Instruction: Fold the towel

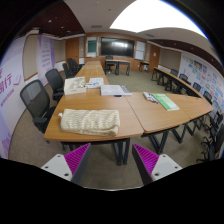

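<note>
A cream folded towel (90,121) lies on the near end of a wooden table (75,104), well beyond my fingers and a little to their left. My gripper (111,163) is open and empty, with its two fingers spread wide over the carpet floor. The purple pads (76,158) face each other with only floor between them. The gripper is held short of the table, lower than its top.
A second wooden table (160,112) stands to the right with a green book (164,101) on it. Papers (111,89) lie farther back. Black office chairs (38,100) line the left side. Table legs (126,150) stand just ahead of my fingers.
</note>
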A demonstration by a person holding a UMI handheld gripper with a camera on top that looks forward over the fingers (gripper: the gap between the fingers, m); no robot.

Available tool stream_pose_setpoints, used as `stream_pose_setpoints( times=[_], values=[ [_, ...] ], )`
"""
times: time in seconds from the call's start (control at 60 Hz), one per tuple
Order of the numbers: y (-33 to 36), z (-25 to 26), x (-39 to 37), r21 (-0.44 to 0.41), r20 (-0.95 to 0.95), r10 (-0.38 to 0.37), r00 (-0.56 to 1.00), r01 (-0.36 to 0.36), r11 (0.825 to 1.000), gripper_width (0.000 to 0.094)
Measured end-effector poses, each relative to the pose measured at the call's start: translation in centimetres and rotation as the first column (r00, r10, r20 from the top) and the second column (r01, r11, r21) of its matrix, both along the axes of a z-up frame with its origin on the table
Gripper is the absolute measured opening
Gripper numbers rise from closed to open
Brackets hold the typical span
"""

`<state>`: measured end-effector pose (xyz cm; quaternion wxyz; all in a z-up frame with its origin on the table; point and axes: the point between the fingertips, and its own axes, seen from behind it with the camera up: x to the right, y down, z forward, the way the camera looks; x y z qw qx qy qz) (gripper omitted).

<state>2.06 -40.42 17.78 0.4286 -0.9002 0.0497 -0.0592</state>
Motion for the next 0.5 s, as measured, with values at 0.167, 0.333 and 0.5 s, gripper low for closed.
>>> stream_pose_setpoints(
  times=[0.167,0.333,0.5],
  values=[
    [6.8,-5.2,-11.9,0.001,-0.077,0.074,0.994,-0.074,0.997,0.0849],
    [16.0,-8.6,-20.8,0.035,-0.087,0.137,0.987,-0.134,0.99,0.0855],
    [24.7,-11.9,-24.7,0.046,-0.036,0.161,0.986,-0.159,0.986,0.0855]
  ],
)
